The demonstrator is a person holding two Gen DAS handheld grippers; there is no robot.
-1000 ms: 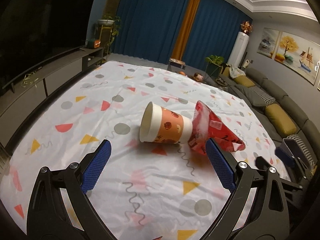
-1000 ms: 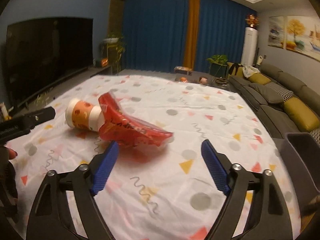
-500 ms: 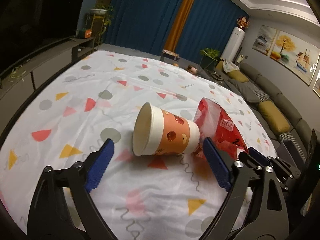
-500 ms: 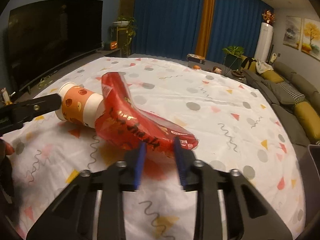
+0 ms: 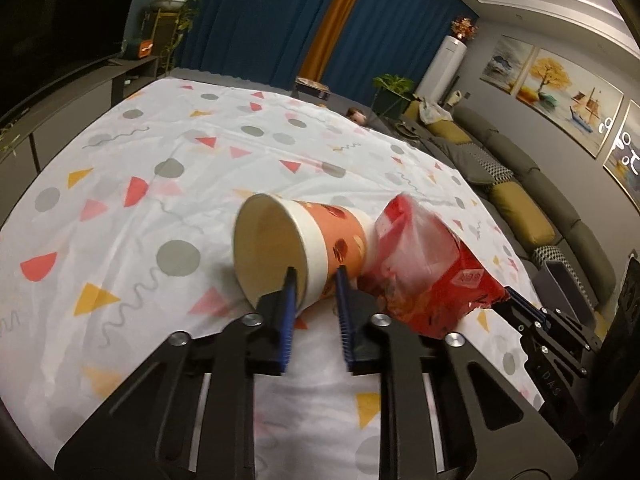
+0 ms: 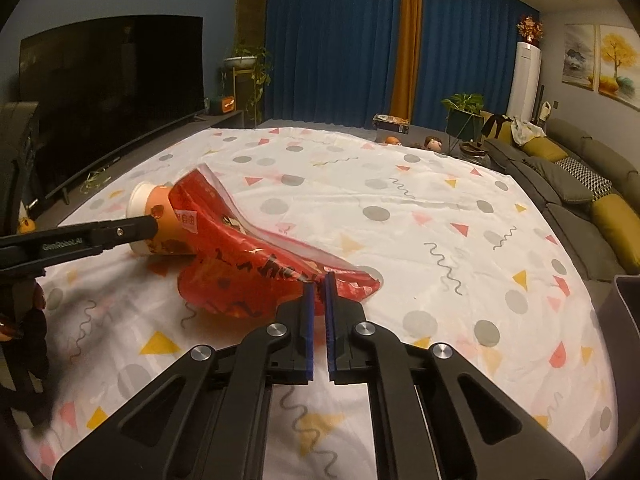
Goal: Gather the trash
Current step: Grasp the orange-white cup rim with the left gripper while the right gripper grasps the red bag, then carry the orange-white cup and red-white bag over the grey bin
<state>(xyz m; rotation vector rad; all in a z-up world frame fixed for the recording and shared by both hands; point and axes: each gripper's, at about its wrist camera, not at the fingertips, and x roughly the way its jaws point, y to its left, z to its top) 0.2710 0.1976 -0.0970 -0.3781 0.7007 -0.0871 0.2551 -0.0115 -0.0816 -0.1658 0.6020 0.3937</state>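
An orange and white paper cup (image 5: 332, 240) lies on its side on the patterned cloth (image 5: 160, 200), mouth toward me. My left gripper (image 5: 315, 274) has its jaws closing on the cup's lower rim, one finger inside the mouth and one outside against the wall. A crumpled red snack bag (image 5: 432, 276) rests against the cup's base. In the right wrist view my right gripper (image 6: 318, 280) is shut, pinching the near edge of the red bag (image 6: 240, 264). The cup (image 6: 160, 208) shows behind the bag, with the left gripper's fingers (image 6: 120, 234) at it.
A grey bin (image 6: 628, 300) stands off the cloth's right edge, also seen as the bin (image 5: 568, 280). A grey sofa (image 6: 580, 200) with yellow cushions runs along the right. A dark TV (image 6: 112, 80) and low cabinet line the left. A hand (image 6: 24, 320) holds the left gripper.
Both grippers went from wide open to closed. The left one came forward and down onto the cup's rim. The right one closed on the red bag's edge.
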